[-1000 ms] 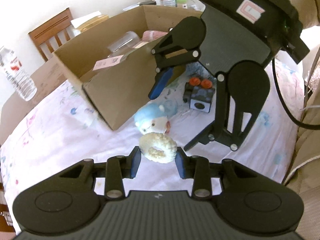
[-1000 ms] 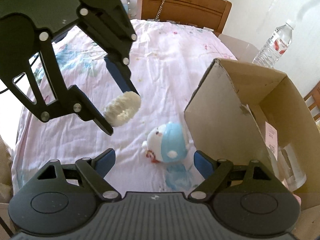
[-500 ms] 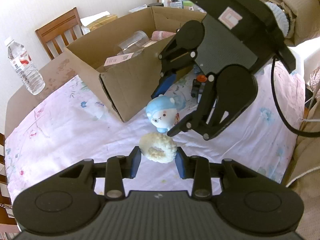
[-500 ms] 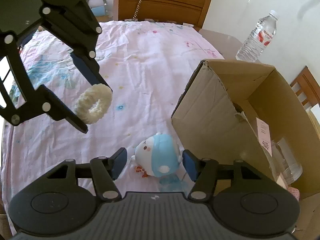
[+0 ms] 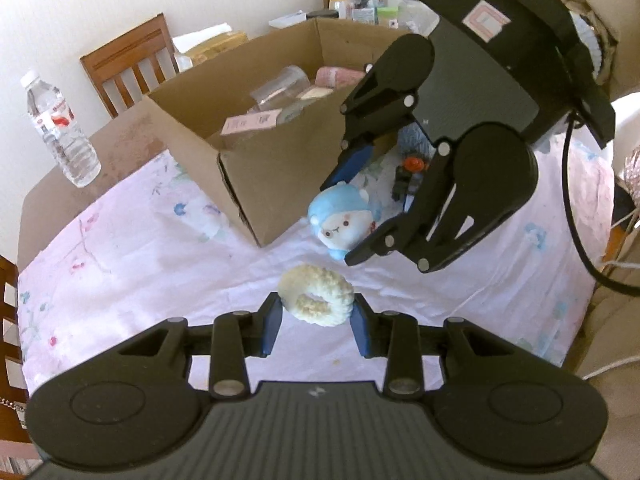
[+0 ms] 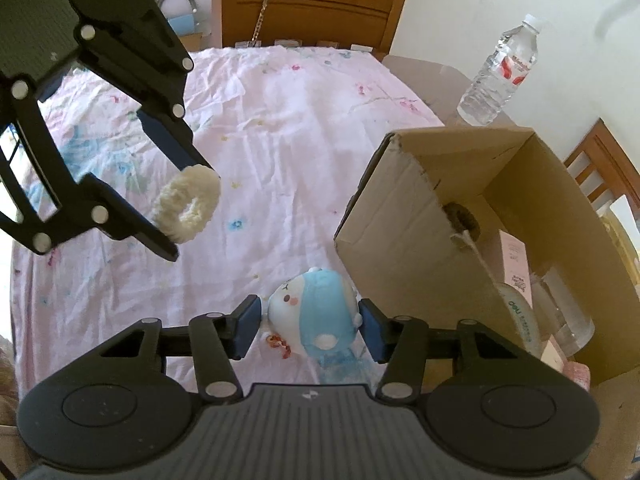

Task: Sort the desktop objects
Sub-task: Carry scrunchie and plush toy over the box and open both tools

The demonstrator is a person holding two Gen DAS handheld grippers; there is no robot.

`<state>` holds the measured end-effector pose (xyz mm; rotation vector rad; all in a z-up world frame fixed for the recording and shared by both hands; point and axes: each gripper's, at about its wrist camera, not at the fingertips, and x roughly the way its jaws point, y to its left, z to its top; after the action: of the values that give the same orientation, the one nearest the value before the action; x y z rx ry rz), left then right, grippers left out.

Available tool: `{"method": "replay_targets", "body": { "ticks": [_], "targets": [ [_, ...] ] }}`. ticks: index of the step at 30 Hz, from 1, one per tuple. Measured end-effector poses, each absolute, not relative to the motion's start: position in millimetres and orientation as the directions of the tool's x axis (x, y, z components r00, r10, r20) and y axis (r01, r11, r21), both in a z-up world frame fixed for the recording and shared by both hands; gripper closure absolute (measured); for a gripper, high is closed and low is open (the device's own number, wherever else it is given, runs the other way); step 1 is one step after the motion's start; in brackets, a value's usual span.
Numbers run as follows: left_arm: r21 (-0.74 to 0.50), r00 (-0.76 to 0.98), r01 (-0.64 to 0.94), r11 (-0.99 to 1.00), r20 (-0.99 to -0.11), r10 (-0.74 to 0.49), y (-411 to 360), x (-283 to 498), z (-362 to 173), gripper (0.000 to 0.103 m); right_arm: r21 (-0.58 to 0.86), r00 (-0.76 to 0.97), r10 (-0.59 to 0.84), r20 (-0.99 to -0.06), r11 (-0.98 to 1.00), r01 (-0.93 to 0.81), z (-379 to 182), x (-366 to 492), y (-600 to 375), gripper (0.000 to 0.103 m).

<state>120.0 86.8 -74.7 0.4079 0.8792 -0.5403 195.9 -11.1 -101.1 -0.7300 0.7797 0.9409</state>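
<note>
Now the left gripper (image 5: pixel 316 322) squeezes a fluffy cream-white ring (image 5: pixel 316 299), held up off the pink flowery tablecloth (image 6: pixel 288 152). Meanwhile the right gripper (image 6: pixel 310 322) is clamped on a small round blue-and-white plush toy (image 6: pixel 312 310), right beside the open brown cardboard box (image 6: pixel 404 240).

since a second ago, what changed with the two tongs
The right tongs closed from wide open onto the blue plush toy on the tablecloth beside the cardboard box. The left tongs stayed shut on the white fluffy ring.
</note>
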Motion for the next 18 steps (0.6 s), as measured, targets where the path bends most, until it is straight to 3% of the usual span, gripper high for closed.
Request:
{"method": "replay_targets", "body": {
  "ticks": [18],
  "targets": [
    [0.116, 0.566, 0.543, 0.832, -0.782, -0.26, 70, 142, -25, 0.067, -0.228, 0.43, 0.436, -0.79, 0.443, -0.867, -36, 187, -47, 0.045]
  ]
}}
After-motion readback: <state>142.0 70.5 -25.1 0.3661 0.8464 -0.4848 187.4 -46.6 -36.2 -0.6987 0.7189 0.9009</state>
